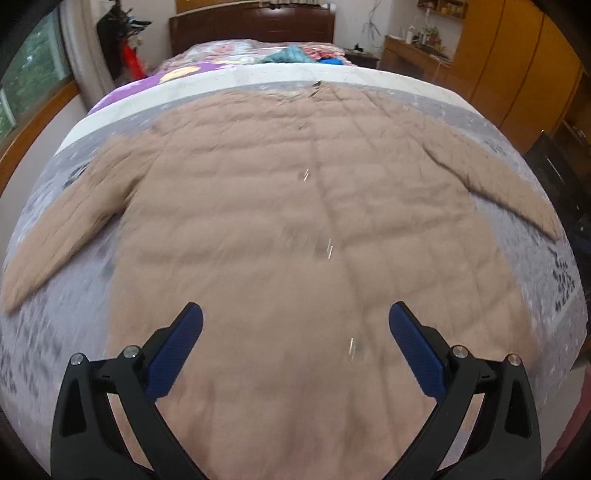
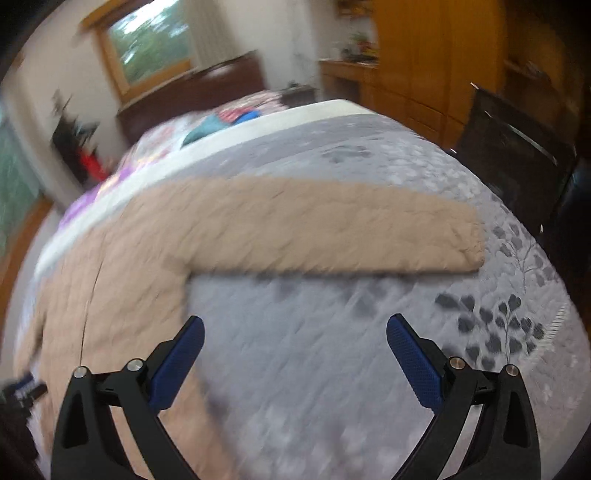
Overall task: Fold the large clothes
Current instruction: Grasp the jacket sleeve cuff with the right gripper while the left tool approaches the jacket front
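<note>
Left gripper [image 1: 295, 314]: jaws spread wide, blue pads [image 1: 176, 354] facing each other with nothing between them, poised above the lower body of the coat [image 1: 295, 221]; whether the tips touch the fabric cannot be told. Right gripper [image 2: 295, 328]: jaws equally wide apart, empty, hanging over the grey bedspread [image 2: 332, 369] just right of the coat's body, its left pad [image 2: 177, 365] overlapping the coat's edge in the right wrist view. Coat: large, tan, quilted, laid flat and front-up on the bed, collar toward the headboard [image 1: 255, 26], hem toward the cameras. A line of dark snaps [image 1: 321, 251] runs down the middle of the front. Both sleeves lie spread out and angled down from the shoulders; the left sleeve [image 1: 62, 236] reaches toward the bed's left edge, the right sleeve [image 2: 332, 229] stretches straight out across the bedspread, cuff near the leaf pattern [image 2: 495, 325]. Bedspread is grey with pale blossoms and dark leaf sprigs; beyond it a white band, then a purple patterned cover [image 1: 177, 74] with a teal cloth [image 1: 288, 55] bunched on it. Window [image 2: 147, 40] at left, wooden wardrobe [image 1: 517, 62] at right. Both views are smeared by motion blur, the right wrist one more heavily.
</note>
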Demonstrator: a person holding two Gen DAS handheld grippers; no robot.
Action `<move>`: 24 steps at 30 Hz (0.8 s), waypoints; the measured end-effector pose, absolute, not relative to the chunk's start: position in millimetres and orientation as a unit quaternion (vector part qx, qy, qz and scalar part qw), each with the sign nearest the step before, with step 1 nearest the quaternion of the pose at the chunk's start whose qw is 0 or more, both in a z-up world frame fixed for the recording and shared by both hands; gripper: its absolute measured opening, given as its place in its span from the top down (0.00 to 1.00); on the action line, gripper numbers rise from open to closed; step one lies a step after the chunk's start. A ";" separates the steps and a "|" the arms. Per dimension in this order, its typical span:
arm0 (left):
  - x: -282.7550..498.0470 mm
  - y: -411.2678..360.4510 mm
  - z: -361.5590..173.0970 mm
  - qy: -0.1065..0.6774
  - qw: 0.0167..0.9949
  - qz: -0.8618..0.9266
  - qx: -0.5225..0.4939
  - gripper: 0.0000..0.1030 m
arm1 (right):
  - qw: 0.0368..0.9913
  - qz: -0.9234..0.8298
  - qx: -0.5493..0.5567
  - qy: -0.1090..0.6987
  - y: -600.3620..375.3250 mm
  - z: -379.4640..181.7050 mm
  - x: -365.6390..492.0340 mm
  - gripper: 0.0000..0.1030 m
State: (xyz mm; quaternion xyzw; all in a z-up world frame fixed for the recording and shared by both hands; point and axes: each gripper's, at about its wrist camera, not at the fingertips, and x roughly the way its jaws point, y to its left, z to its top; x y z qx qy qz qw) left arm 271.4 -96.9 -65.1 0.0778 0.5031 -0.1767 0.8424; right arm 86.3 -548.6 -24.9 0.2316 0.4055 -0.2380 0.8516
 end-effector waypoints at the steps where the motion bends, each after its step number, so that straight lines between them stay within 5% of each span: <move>1: 283.8 -106.4 -67.5 0.509 0.838 -0.183 0.077 0.03 | 0.844 -0.258 0.239 0.405 -569.3 -29.4 88.3 0.04; 18: 427.4 -185.3 -113.2 0.538 0.821 -0.179 0.068 0.04 | 0.756 -0.314 0.311 0.483 -764.4 -98.4 91.3 0.09; 24: 436.6 -176.0 -132.9 0.551 0.813 -0.179 0.059 0.04 | 0.757 -0.297 0.320 0.486 -773.0 -119.1 97.6 0.26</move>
